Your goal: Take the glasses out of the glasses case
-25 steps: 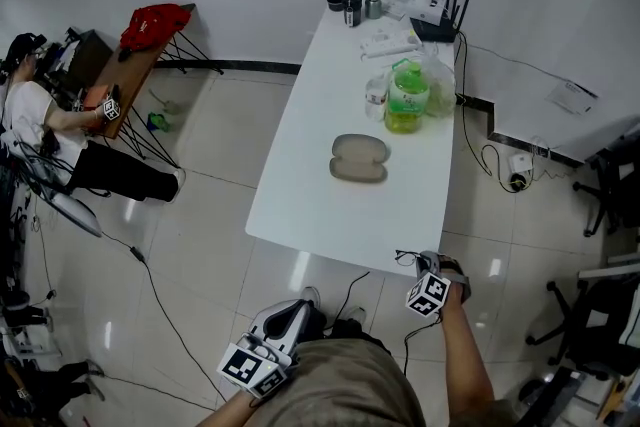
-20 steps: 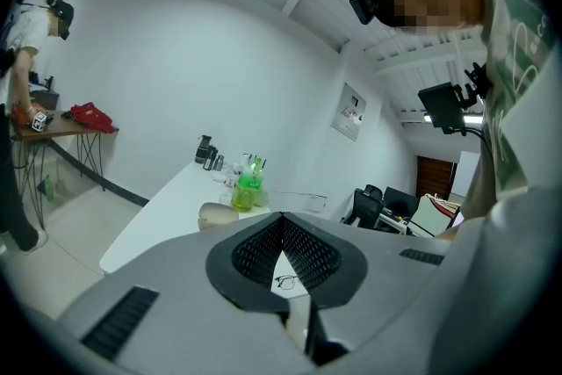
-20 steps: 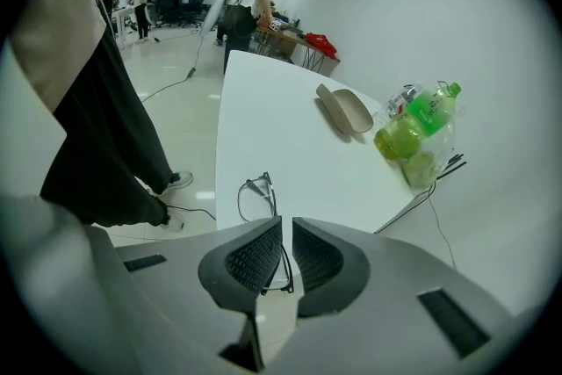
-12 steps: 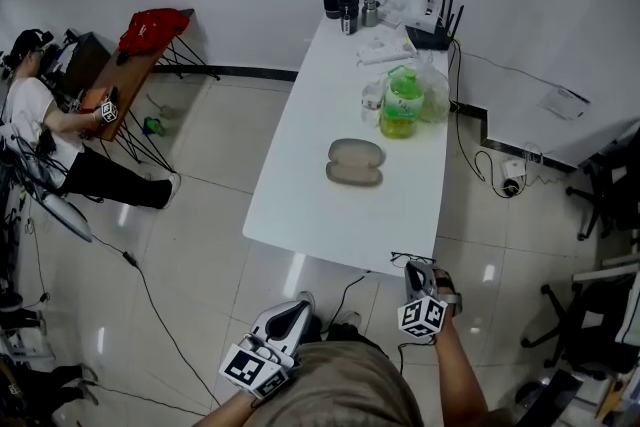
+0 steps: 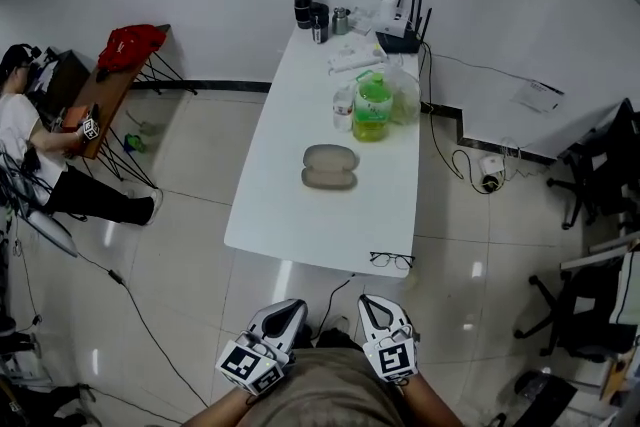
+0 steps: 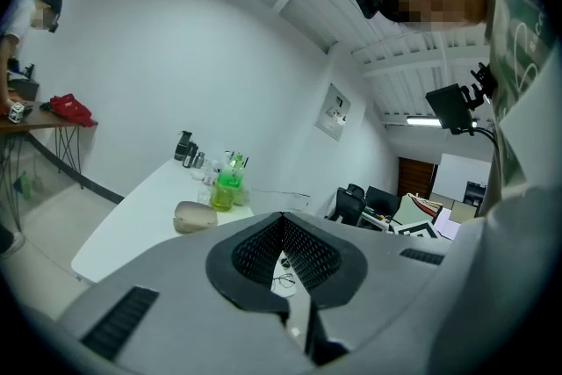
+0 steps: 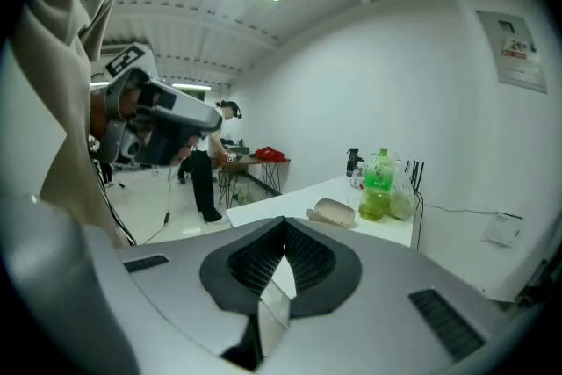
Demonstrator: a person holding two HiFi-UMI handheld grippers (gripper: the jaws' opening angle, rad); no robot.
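Observation:
The beige glasses case (image 5: pixel 329 166) lies open in the middle of the white table (image 5: pixel 290 225); it also shows in the left gripper view (image 6: pixel 195 216) and the right gripper view (image 7: pixel 334 211). The black-framed glasses (image 5: pixel 390 260) rest on the table at its near right corner, apart from both grippers. Through the slit of my left gripper (image 6: pixel 283 219) the glasses (image 6: pixel 283 279) are just visible. My left gripper (image 5: pixel 290 307) and right gripper (image 5: pixel 372 303) hang close to my body, below the table's near edge. Both are shut with nothing in them (image 7: pixel 283 228).
A green bottle (image 5: pixel 372 107), a plastic bag, dark flasks and a router (image 5: pixel 400 35) stand at the table's far end. A person sits at a side table (image 5: pixel 110 85) at the left. Cables run over the tiled floor, and office chairs stand at the right.
My right gripper has drawn back from the table's near right corner to my body, leaving the glasses lying on the table. The view has shifted. My left gripper has stayed put.

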